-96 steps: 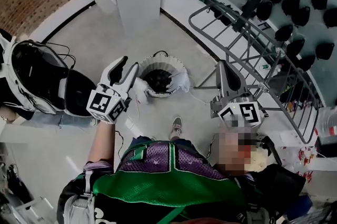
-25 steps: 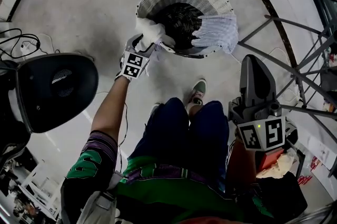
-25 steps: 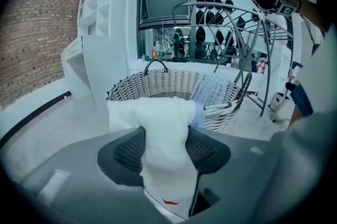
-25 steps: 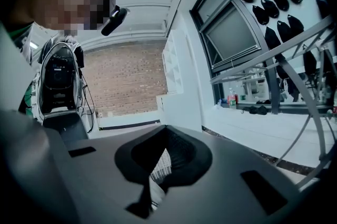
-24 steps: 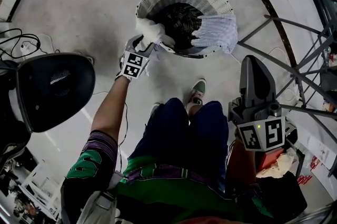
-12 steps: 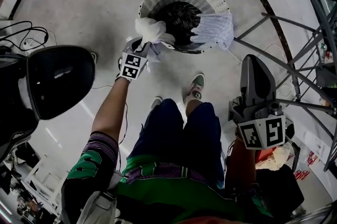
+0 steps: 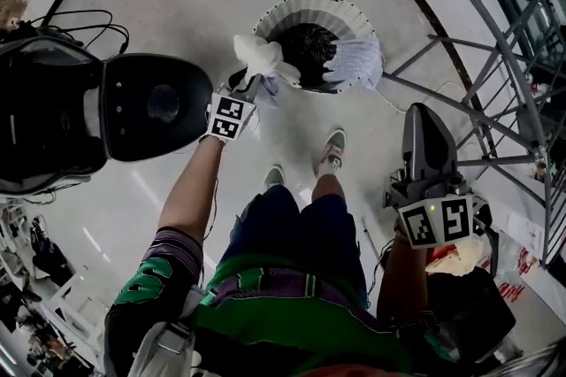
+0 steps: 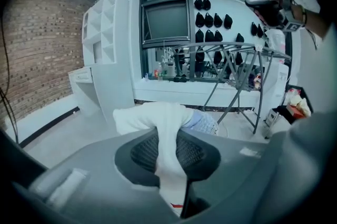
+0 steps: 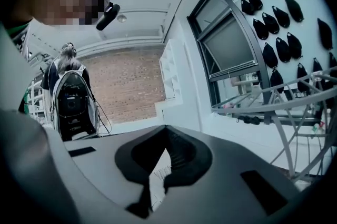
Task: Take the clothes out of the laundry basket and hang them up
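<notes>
Cloth (image 7: 259, 57) of plain white colour, soft and crumpled, is bunched into a loose ball over the near left rim of the laundry basket (image 7: 305, 8); whether it touches the rim I cannot tell. The left tongs (image 7: 250, 85) have just been closing and now pinch this cloth. In the left gripper view a folded strip of it runs down between the jaws, and the rest spreads over their tips. At the low end of the strip is a small red mark, too small to read.

The basket is round and woven, with pale and grey bands and a dark inside. On its right rim hangs a pale blue garment (image 7: 358, 61) with a fine pattern. The right tongs (image 7: 426, 120), at the person's side and well apart from the basket, are pressed together with nothing between them. The cube on each tongs carries black and white square markers.
</notes>
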`<state>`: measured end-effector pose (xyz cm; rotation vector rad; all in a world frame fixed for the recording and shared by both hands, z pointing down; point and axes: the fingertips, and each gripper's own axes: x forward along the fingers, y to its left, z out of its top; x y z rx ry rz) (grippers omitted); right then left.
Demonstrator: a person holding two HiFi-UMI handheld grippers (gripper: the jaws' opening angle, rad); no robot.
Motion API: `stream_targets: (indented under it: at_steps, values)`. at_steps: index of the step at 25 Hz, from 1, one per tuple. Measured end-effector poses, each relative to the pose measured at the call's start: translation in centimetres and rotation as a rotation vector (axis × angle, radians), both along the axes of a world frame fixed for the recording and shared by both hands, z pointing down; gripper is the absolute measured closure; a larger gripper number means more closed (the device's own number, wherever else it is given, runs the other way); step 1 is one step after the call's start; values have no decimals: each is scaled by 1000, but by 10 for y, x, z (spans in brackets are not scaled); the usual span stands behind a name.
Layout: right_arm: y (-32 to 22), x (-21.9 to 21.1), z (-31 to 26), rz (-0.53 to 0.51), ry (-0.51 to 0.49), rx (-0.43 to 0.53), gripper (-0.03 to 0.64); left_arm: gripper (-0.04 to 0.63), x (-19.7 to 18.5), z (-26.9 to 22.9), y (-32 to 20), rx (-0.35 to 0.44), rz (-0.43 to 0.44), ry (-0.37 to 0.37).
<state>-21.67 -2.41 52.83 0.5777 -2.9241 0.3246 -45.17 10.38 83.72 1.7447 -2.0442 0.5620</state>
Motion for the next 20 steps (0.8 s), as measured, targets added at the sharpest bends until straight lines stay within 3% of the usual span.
stream_targets:
  at_steps: [6,15,20]
  values:
    - [10,19,-43,68,-31,49,617,520,8,-78,17,47,4,-19]
    - [24,54,-92,185,-1,26,617,520,38,-169,47,79,52,-38]
    - [21,97,-141,217,-27,66,617,520,68,-216,45,105,67,-50]
